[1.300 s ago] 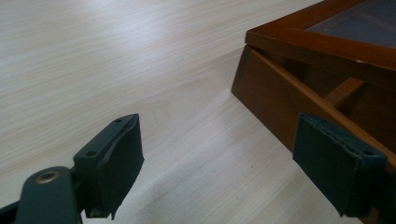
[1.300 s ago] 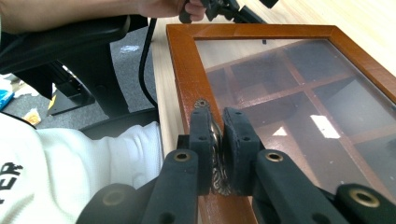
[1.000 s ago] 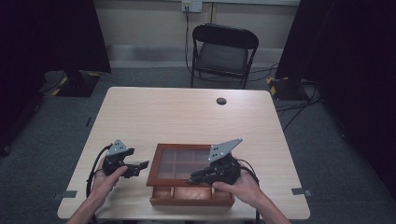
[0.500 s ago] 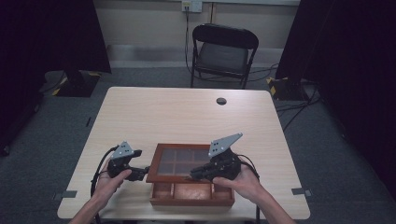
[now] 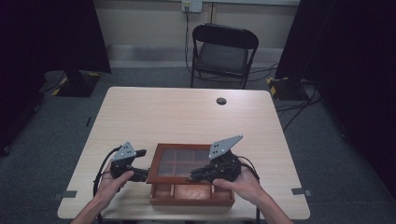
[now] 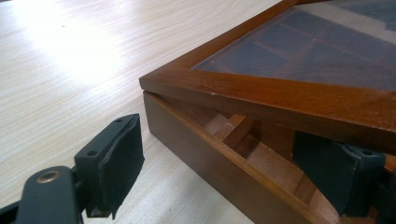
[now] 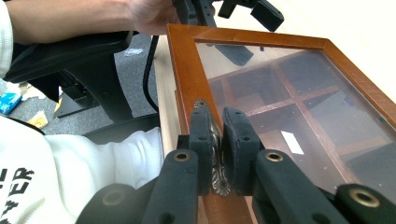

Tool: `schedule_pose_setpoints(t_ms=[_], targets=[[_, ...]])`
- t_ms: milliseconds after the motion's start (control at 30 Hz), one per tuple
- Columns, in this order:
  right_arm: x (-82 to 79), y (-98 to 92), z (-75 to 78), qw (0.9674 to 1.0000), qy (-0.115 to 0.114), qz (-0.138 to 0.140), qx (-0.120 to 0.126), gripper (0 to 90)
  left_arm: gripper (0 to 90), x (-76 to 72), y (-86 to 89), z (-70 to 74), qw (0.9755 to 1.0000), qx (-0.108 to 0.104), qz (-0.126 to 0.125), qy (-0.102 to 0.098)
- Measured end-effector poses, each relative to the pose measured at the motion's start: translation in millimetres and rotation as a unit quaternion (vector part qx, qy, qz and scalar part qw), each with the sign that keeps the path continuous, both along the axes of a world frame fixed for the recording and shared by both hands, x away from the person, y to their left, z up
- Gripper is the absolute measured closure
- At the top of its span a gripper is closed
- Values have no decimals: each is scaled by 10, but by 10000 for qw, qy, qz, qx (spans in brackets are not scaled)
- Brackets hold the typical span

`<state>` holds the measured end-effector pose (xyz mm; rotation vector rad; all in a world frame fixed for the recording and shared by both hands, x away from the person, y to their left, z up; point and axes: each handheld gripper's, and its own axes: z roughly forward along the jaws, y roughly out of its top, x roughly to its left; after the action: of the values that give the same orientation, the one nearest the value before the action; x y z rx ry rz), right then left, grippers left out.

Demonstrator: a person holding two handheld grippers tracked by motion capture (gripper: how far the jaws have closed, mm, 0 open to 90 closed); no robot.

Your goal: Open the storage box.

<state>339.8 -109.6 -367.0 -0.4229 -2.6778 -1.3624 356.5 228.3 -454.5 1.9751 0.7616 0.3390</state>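
Pale wood worktop (image 5: 187,112), box (image 5: 191,195) at near edge w/ lid (image 5: 180,162) raised: my right tongs (image 5: 195,177) pinch its latch (image 7: 215,154), left tongs (image 5: 140,176) gape at the corner, folding chair (image 5: 224,49) beyond.

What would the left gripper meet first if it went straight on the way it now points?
Probably the wooden box: the left gripper is open, one jaw outside the box's near wall, the other under the raised glass lid. That wall stands between them. Depth is hard to judge.
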Motion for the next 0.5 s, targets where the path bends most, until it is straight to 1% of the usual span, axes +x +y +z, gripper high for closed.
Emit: schedule_pose_setpoints(t_ms=[67, 100, 133, 167, 200, 267, 300, 333, 367, 400, 433, 467, 500], targets=[[4, -4, -1, 10000, 14, 7, 8, 827, 163, -2, -3, 5, 10000, -2, -11, -23], [7, -23, 8, 9999, 63, 9, 98, 798, 163, -4, -6, 7, 10000, 19, -11, -21], [7, -23, 8, 9999, 63, 9, 98, 798, 163, -3, -7, 3, 10000, -12, -21, -27], [9, -32, 14, 9999, 78, 12, 131, 770, 163, -1, -6, 3, 10000, -26, -19, -21], [1, -44, 31, 9999, 39, -6, 130, 725, 163, 0, -5, 4, 10000, -45, -16, -18], [-14, -81, 62, 9998, 13, -30, 181, 692, 164, 4, 0, 11, 10000, -77, -12, -19], [-27, -118, 80, 9998, -74, -113, 171, 644, 165, 4, -2, 14, 9999, -97, 7, -24], [-27, -118, 80, 9998, -74, -113, 171, 644, 165, 4, 0, 18, 10000, -90, 8, -37], [-25, -175, 95, 9995, -55, -274, 166, 597, 167, 2, 0, 23, 9999, -99, 12, -39], [-25, -175, 95, 9995, -55, -274, 166, 597, 167, -1, -3, 27, 9999, -109, 30, -58], [-18, -211, 105, 9991, -40, -395, 151, 557, 171, -4, -5, 33, 9999, -96, 36, -66], [-12, -258, 118, 9987, -70, -471, 186, 552, 174, -10, -8, 39, 9999, -98, 40, -69], [-5, -349, 124, 9978, -45, -555, 366, 518, 179, -10, -6, 47, 9999, -79, 25, -89]])
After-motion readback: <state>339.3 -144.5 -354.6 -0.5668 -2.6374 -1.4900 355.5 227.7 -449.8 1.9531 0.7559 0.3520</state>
